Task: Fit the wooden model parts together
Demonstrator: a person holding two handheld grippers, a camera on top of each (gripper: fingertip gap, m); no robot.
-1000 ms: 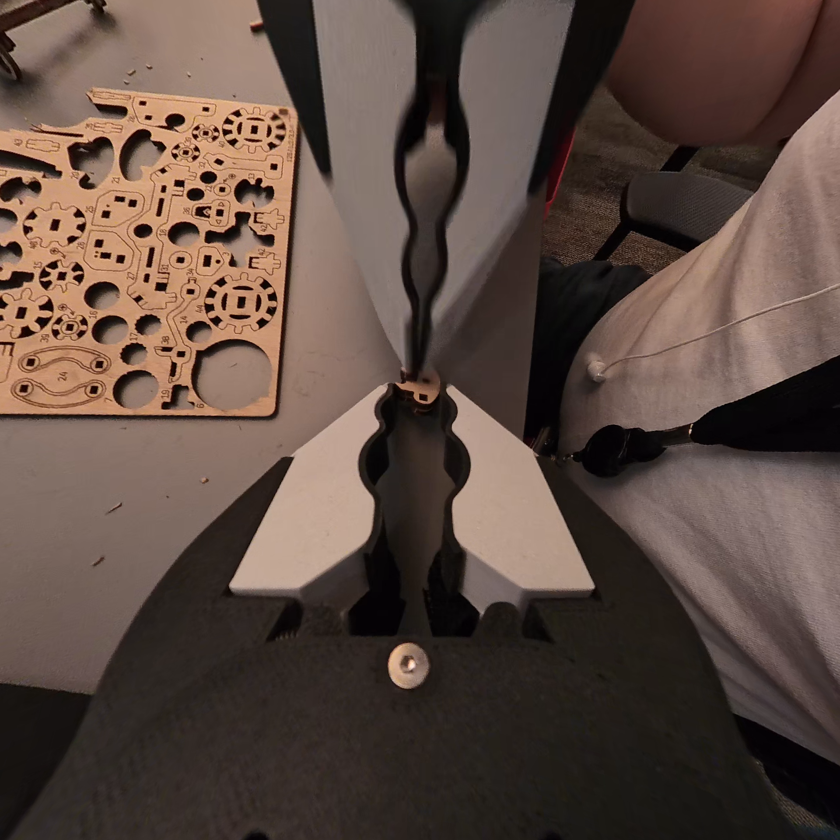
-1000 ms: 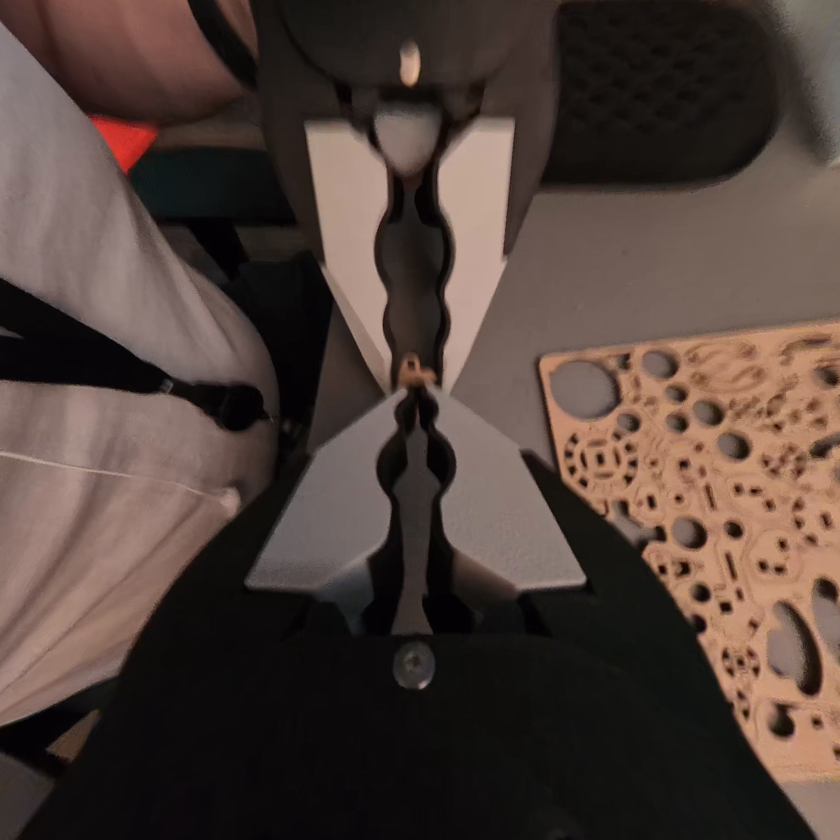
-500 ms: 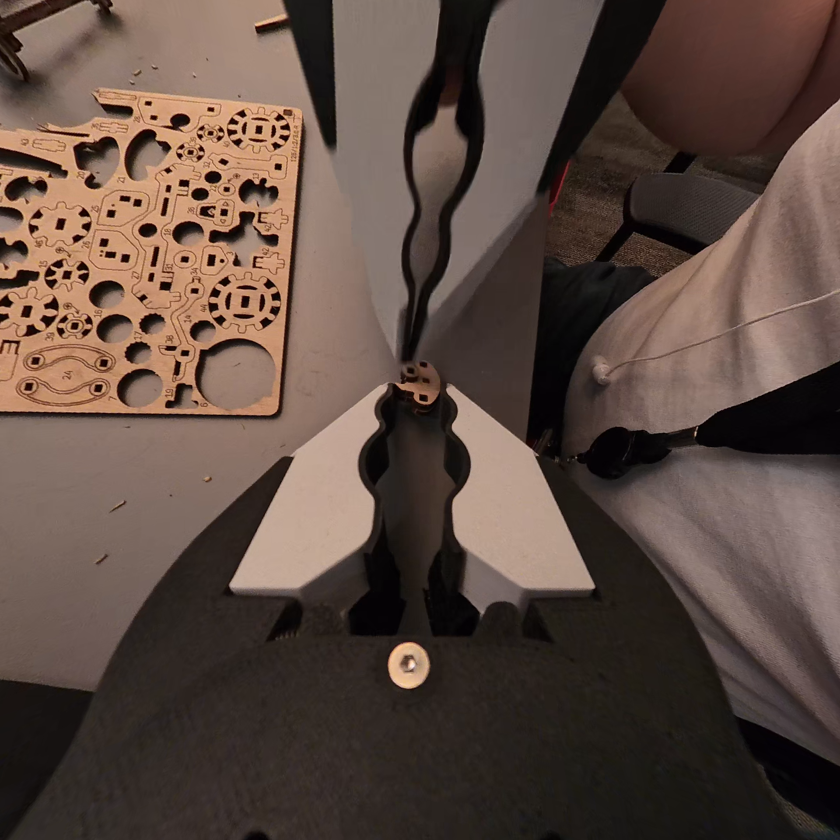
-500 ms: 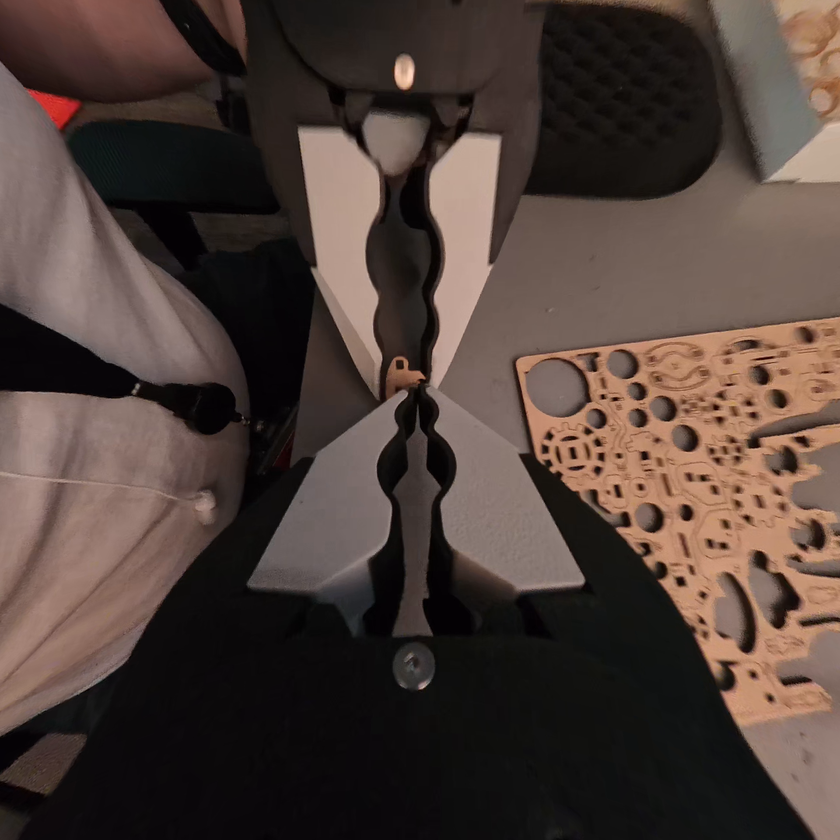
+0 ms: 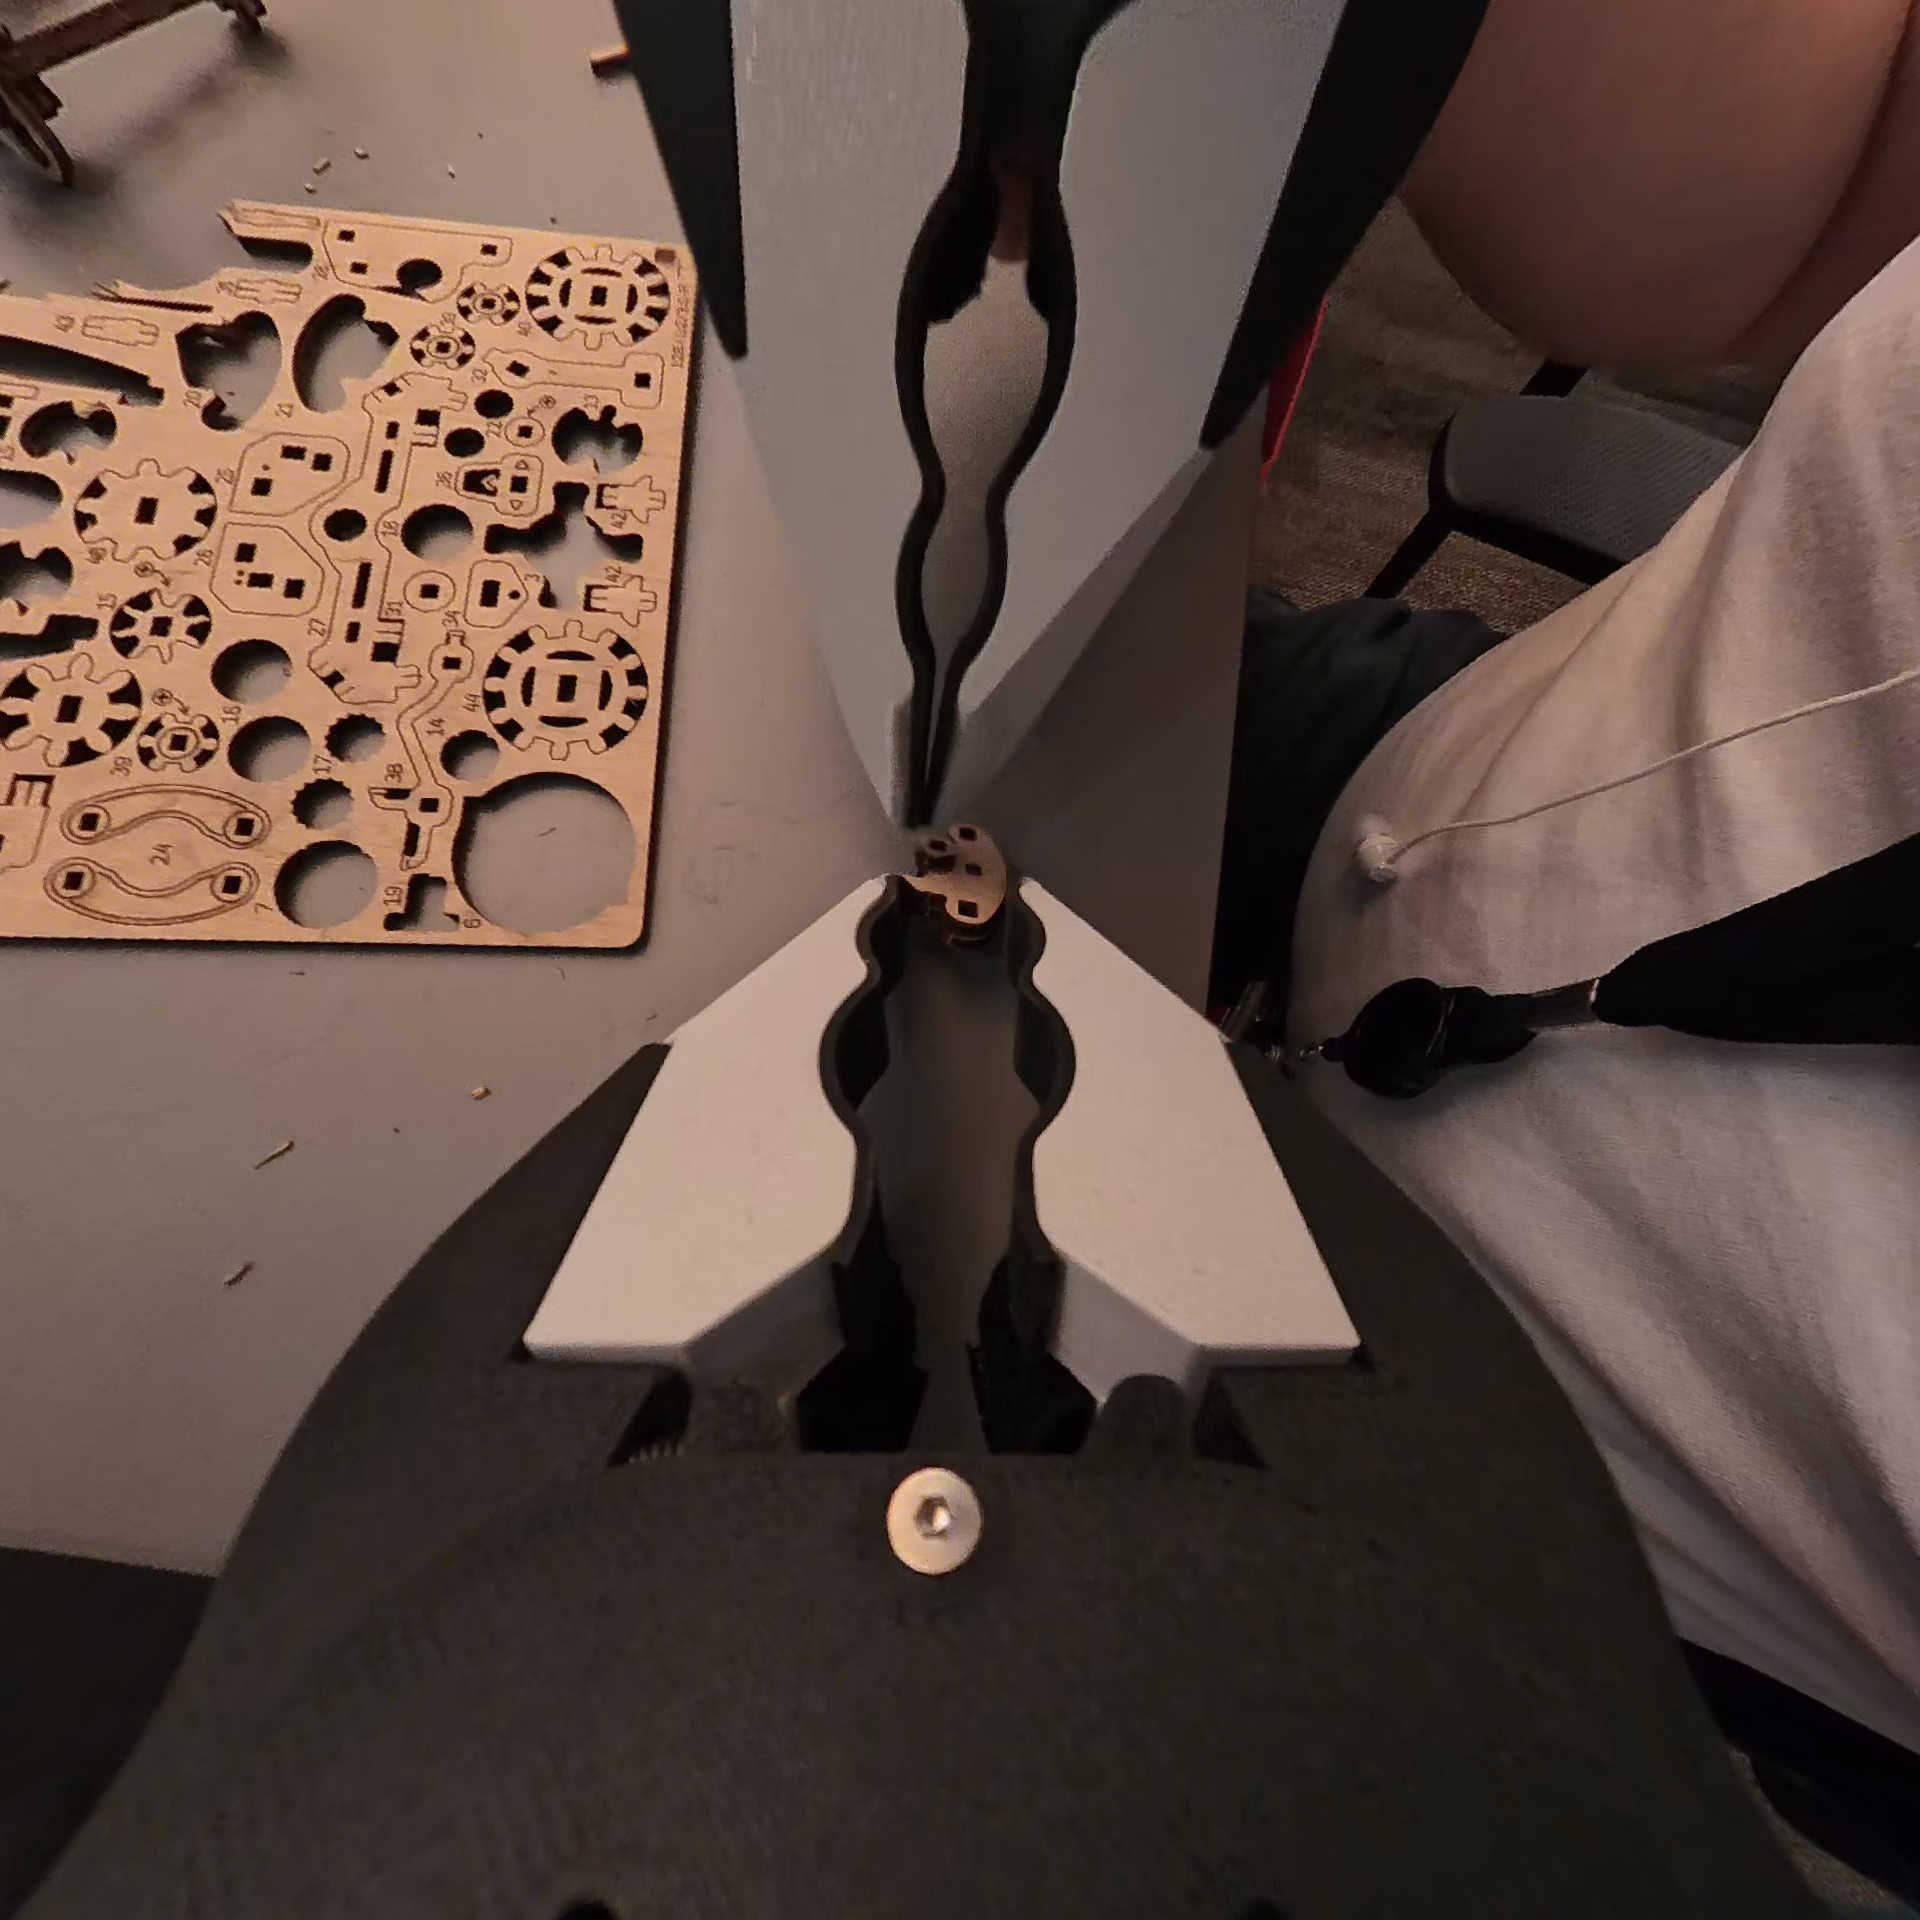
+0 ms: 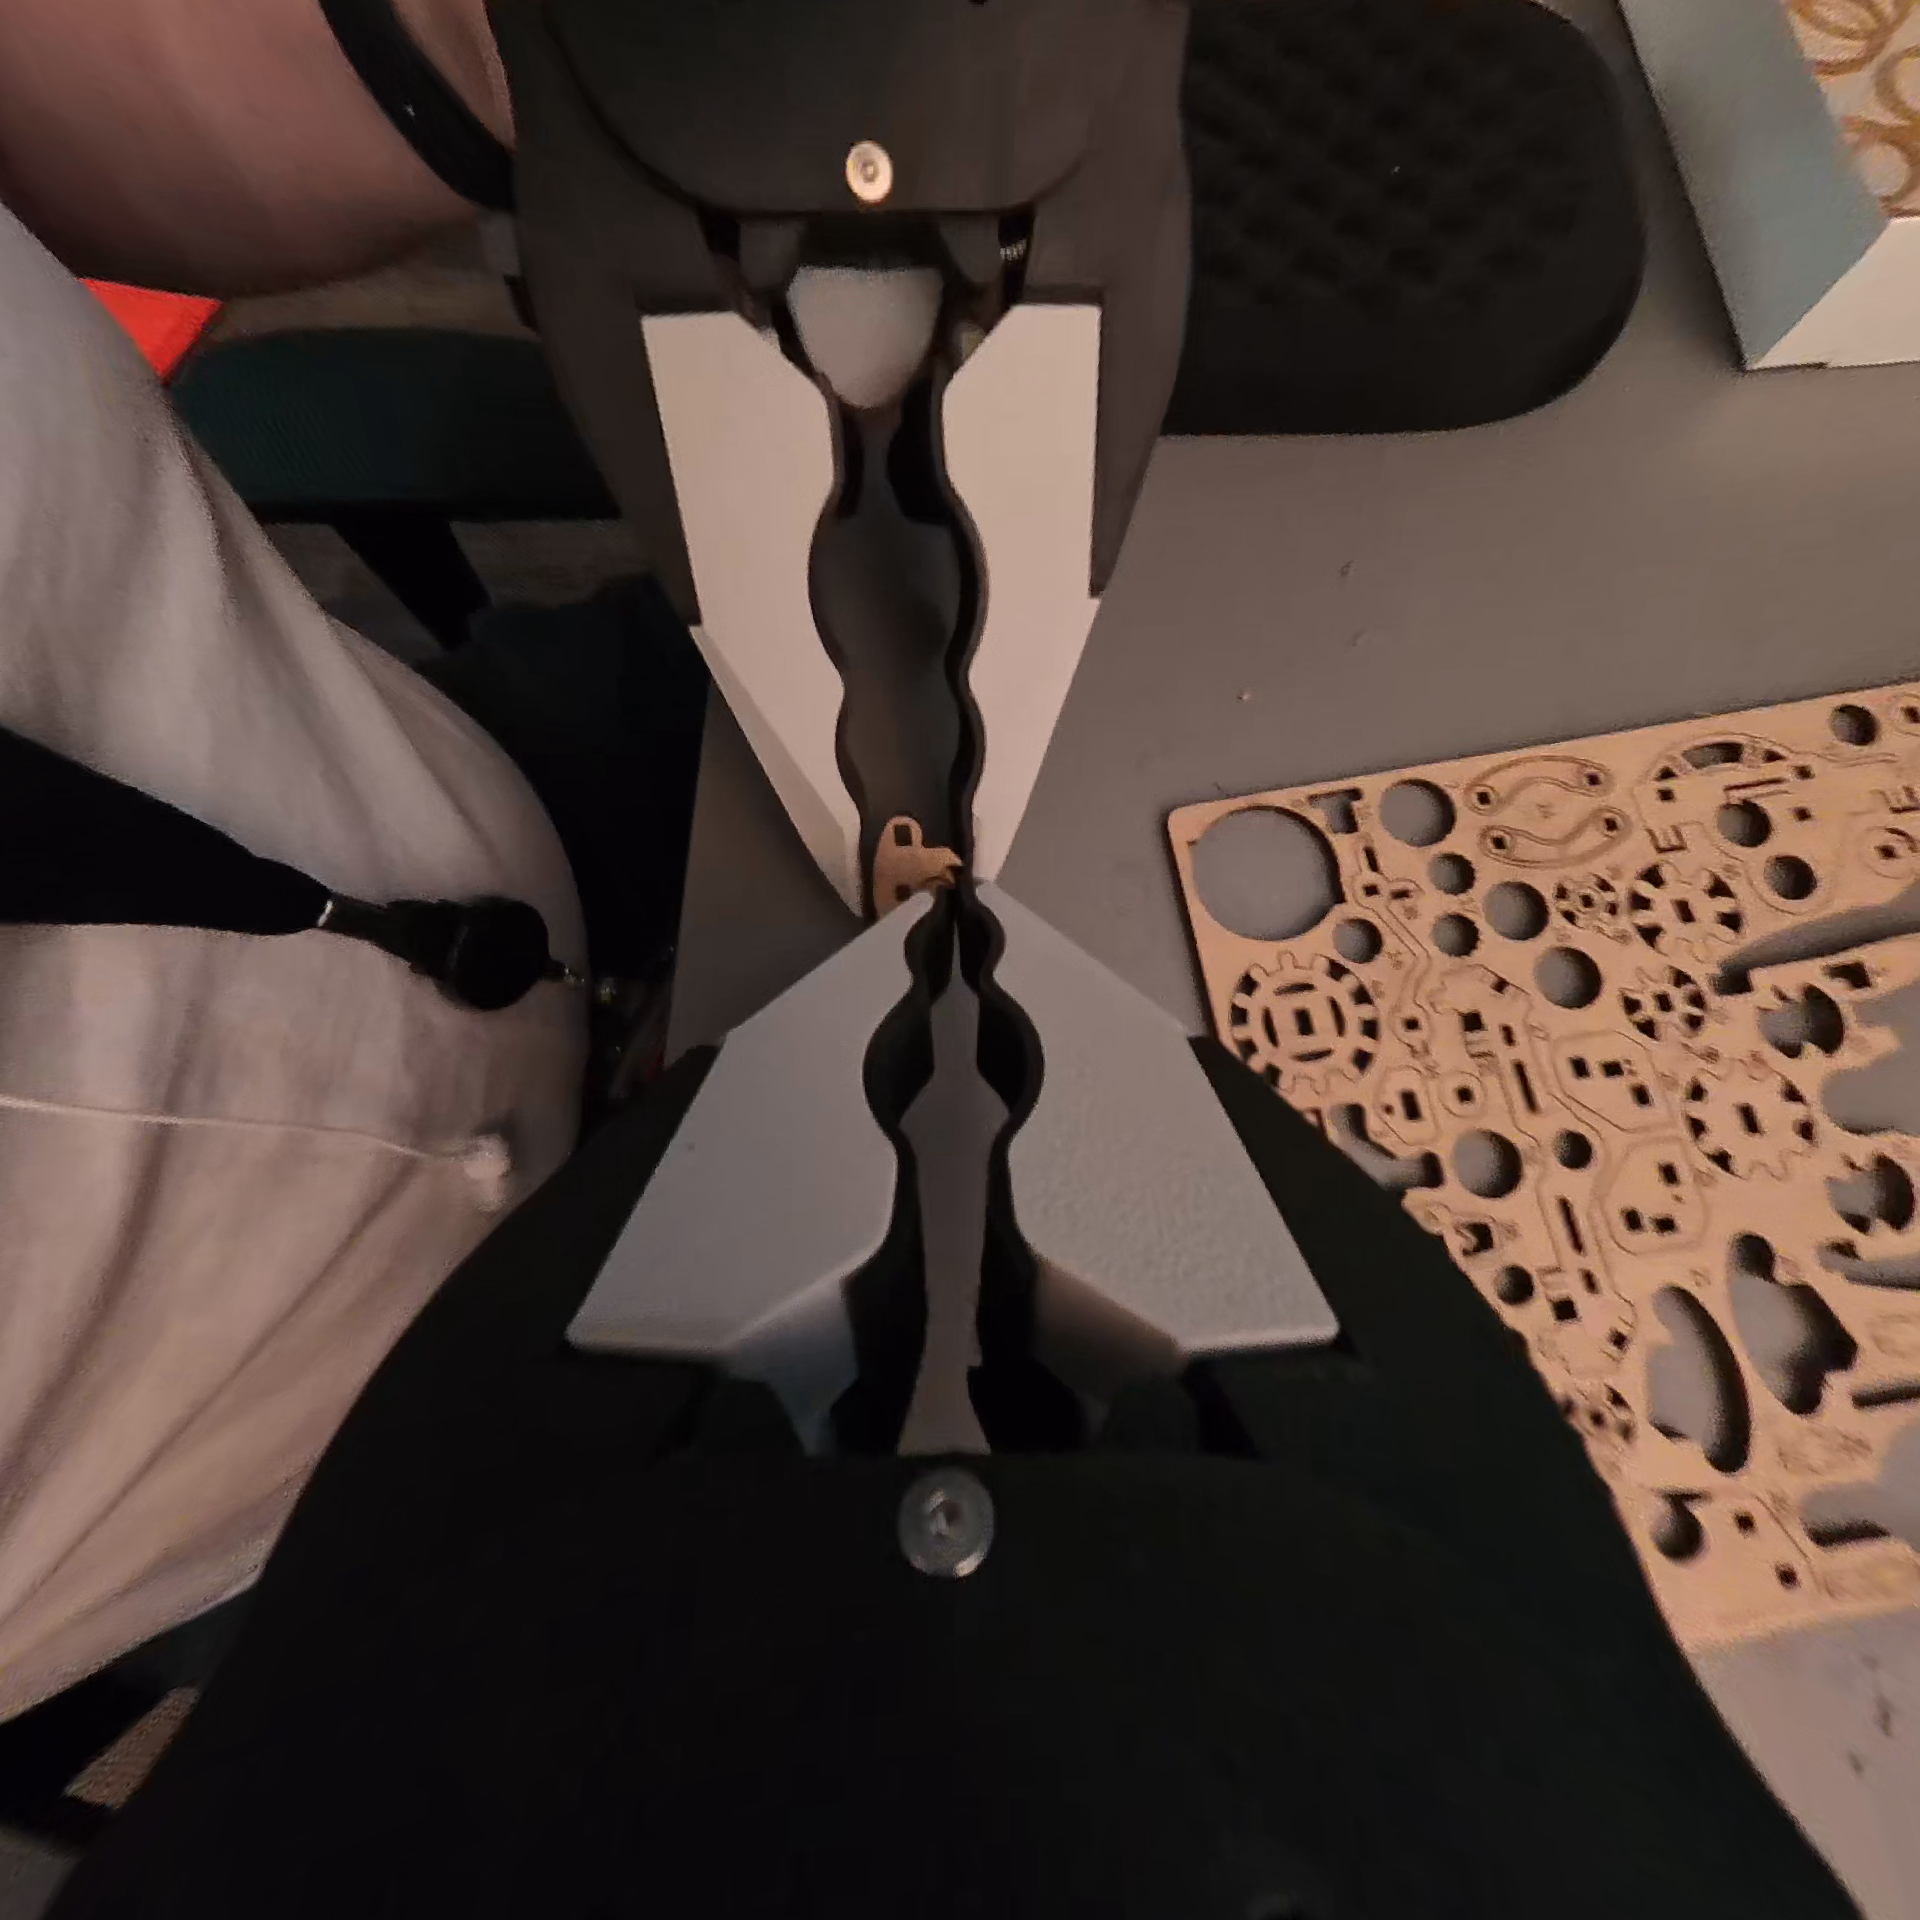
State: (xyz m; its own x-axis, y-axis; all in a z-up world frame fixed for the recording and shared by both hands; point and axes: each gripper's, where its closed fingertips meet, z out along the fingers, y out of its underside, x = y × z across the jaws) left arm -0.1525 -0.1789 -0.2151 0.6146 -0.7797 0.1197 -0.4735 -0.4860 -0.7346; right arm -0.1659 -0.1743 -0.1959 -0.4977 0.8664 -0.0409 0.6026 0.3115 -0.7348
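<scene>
My left gripper (image 5: pixel 954 896) is shut on a small flat wooden part (image 5: pixel 961 883) with holes in it, held at its fingertips. My right gripper (image 5: pixel 925 816) comes in from the opposite side, tip to tip with it. In the right wrist view my right gripper (image 6: pixel 956 906) is shut, and a tiny wooden piece (image 6: pixel 947 869) shows at its tips. That piece lies against the wooden part (image 6: pixel 902 860) held by the left gripper (image 6: pixel 914 883). Both are held above the grey table, near its edge.
A laser-cut plywood sheet (image 5: pixel 312 582) with several punched-out holes lies flat on the grey table (image 5: pixel 312 1091); it also shows in the right wrist view (image 6: pixel 1558 1091). A person in a white shirt (image 5: pixel 1610 1039) sits close by. A box (image 6: pixel 1787 177) stands at the back.
The right gripper has shifted slightly and its view has sharpened. The wooden part in the left gripper shows more of its face. Both grippers stay shut, tip to tip.
</scene>
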